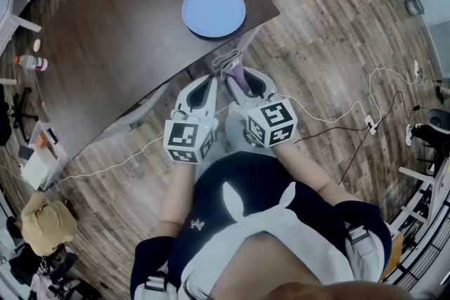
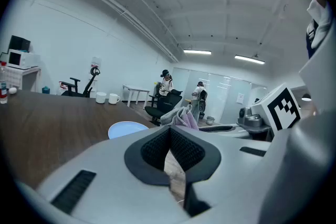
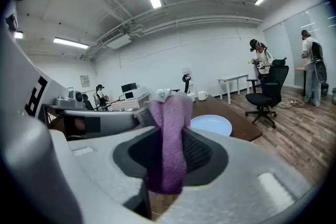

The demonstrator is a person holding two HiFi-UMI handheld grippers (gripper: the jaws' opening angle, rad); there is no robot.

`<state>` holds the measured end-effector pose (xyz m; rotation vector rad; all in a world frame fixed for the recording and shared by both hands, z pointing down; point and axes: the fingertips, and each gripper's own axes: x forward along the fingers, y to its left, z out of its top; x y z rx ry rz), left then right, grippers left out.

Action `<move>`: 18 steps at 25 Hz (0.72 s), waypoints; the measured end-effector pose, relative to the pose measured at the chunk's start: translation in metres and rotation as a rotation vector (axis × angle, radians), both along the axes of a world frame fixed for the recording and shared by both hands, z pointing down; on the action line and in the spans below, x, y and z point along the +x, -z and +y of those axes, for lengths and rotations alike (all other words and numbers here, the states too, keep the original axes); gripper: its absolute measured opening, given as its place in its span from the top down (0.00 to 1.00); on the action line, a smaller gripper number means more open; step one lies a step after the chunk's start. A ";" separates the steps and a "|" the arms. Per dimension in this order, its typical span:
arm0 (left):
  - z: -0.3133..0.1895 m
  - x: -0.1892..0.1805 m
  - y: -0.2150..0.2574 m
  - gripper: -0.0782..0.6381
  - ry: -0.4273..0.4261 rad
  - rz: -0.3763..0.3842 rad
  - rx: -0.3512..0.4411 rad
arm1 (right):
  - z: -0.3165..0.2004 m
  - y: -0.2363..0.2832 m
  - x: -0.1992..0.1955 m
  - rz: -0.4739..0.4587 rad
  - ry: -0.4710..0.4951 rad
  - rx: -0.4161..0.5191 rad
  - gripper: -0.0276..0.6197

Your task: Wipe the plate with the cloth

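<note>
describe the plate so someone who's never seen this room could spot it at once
Find the long dark wooden table. Near its corner closest to the person lies the plate. It is round, pale blue and empty, the only flat dish there; the white mugs stand at the far edge.

The plate [image 1: 214, 10] lies on the desk [image 1: 119, 31]. Before the plate, off the desk's edge, the left tool [image 1: 208, 86] and right tool [image 1: 241, 83] sit side by side. The cloth [image 1: 233, 71] sits between the right tool's jaws. A bottle [image 1: 31, 63] lies well left of the plate.
</note>
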<state>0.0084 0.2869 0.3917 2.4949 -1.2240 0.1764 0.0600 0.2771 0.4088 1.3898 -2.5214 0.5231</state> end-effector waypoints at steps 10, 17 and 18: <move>-0.017 0.007 -0.007 0.88 0.006 -0.004 -0.016 | -0.015 -0.006 0.008 -0.003 0.007 -0.017 0.77; -0.035 0.018 -0.009 0.88 0.022 -0.016 -0.029 | -0.034 -0.013 0.024 -0.015 0.025 -0.055 0.77; -0.039 0.021 -0.010 0.88 0.025 -0.018 -0.032 | -0.038 -0.015 0.026 -0.017 0.031 -0.060 0.77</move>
